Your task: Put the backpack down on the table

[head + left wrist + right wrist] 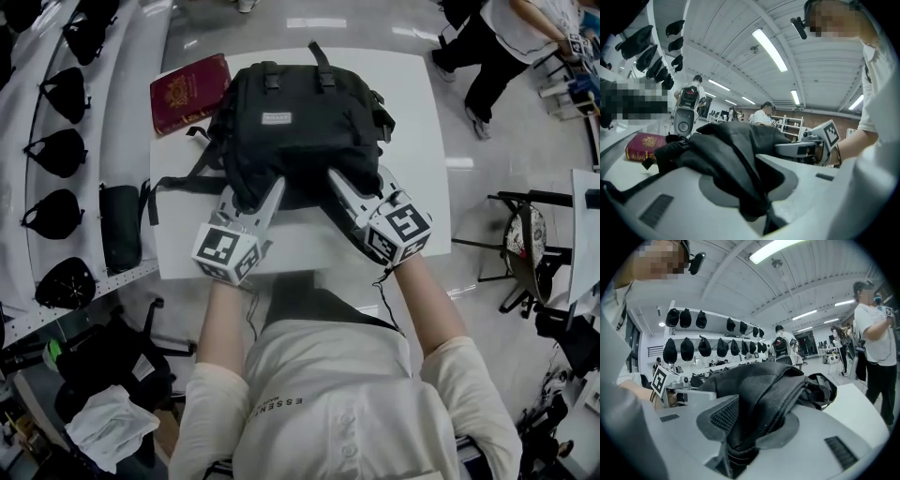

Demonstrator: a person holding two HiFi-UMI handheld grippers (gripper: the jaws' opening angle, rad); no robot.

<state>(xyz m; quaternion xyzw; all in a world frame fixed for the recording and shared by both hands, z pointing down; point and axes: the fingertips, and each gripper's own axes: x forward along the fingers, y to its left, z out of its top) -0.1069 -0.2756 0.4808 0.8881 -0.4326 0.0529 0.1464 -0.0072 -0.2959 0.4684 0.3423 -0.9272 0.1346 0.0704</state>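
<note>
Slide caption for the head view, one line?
Left hand-held gripper and right hand-held gripper grip the black backpack lying on the white table beside a red book.

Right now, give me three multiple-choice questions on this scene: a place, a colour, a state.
1. Where does the red book lie? A on the table, left of the backpack; B on the floor; C on a chair.
2. The backpack's colour? A white; B black; C red.
3. The right gripper is: A open and empty; B shut on the backpack; C shut on the book.
Answers: A, it lies at the table's corner; B, every view shows black fabric; B, fabric is pinched between its jaws.
</note>
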